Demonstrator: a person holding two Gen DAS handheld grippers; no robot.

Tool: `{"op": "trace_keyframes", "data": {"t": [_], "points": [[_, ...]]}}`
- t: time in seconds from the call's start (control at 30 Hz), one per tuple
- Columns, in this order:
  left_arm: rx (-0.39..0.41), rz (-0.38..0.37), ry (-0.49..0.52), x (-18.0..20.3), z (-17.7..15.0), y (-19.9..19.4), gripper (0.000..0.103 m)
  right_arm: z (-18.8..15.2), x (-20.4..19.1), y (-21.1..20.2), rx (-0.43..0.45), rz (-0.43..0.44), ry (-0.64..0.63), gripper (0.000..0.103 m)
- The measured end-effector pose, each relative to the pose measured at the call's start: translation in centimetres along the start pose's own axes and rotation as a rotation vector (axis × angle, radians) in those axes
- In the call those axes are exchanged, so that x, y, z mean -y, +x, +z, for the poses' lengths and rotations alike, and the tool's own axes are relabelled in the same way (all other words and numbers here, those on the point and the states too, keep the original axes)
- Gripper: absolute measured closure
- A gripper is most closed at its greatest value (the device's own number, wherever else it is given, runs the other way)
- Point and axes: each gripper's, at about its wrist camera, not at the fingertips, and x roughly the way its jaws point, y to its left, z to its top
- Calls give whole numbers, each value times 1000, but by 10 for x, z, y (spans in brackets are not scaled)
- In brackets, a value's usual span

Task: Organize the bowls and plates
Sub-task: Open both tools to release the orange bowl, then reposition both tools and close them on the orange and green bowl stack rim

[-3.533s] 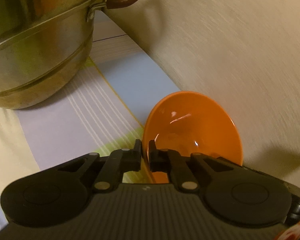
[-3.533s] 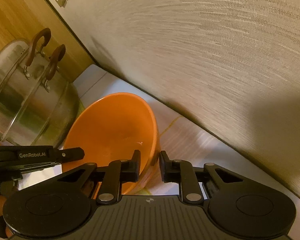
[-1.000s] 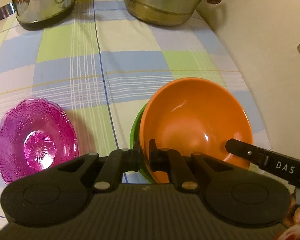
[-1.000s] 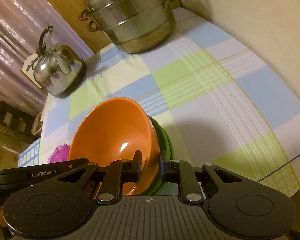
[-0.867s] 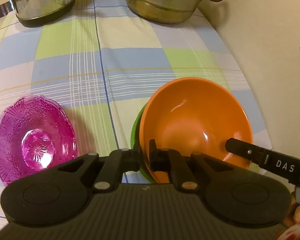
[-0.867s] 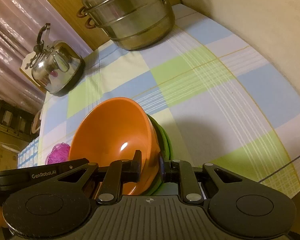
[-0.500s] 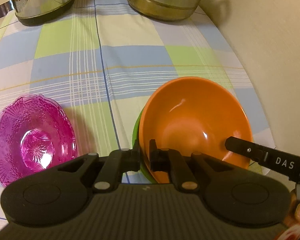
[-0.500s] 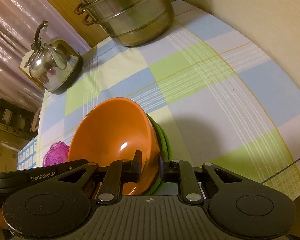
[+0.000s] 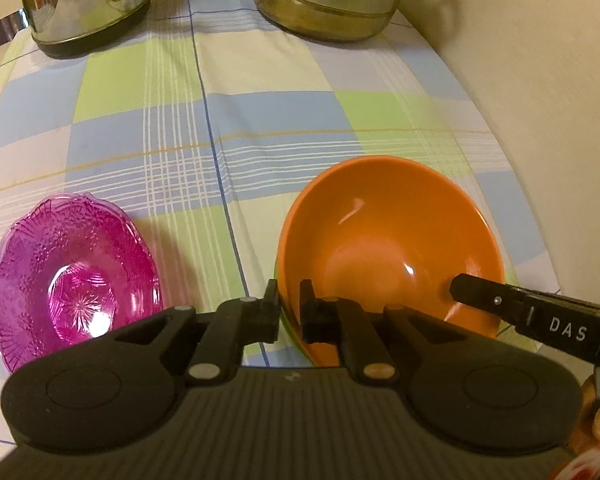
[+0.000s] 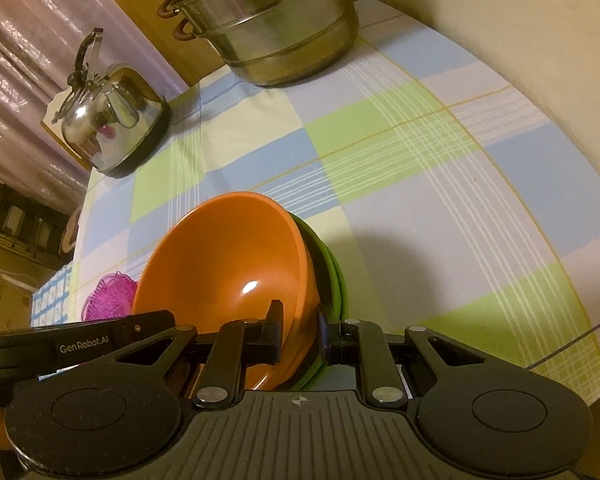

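Observation:
An orange bowl point(image 9: 380, 240) point(image 10: 228, 264) sits nested in a green bowl point(image 10: 334, 280) on the checked tablecloth, near the table's right side. My left gripper point(image 9: 289, 308) straddles the orange bowl's near-left rim. Its jaws are opening, with the rim still filling the narrow gap. My right gripper point(image 10: 300, 328) is shut on the opposite rim, one finger inside the orange bowl and the other against the green rim. One of its fingers point(image 9: 480, 292) shows in the left wrist view. A pink glass bowl point(image 9: 72, 280) point(image 10: 108, 292) lies alone to the left.
A steel steamer pot point(image 9: 332, 0) point(image 10: 268, 28) and a steel kettle point(image 9: 84, 0) point(image 10: 108, 120) stand at the table's far end. A pale wall point(image 9: 540, 80) runs close along the right edge. Bare tablecloth point(image 9: 220, 120) lies between the bowls and the pots.
The orange bowl came from beside the steamer pot and wall to the green bowl, and has sunk into it. The left jaws stand slightly wider than a second ago.

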Motion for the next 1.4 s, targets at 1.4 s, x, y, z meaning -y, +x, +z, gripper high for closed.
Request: {"op": "trace_keyframes", "data": {"t": [1.4], "points": [[36, -67, -46, -5, 1, -8, 79, 0, 9, -10, 13, 16, -33, 93]]}}
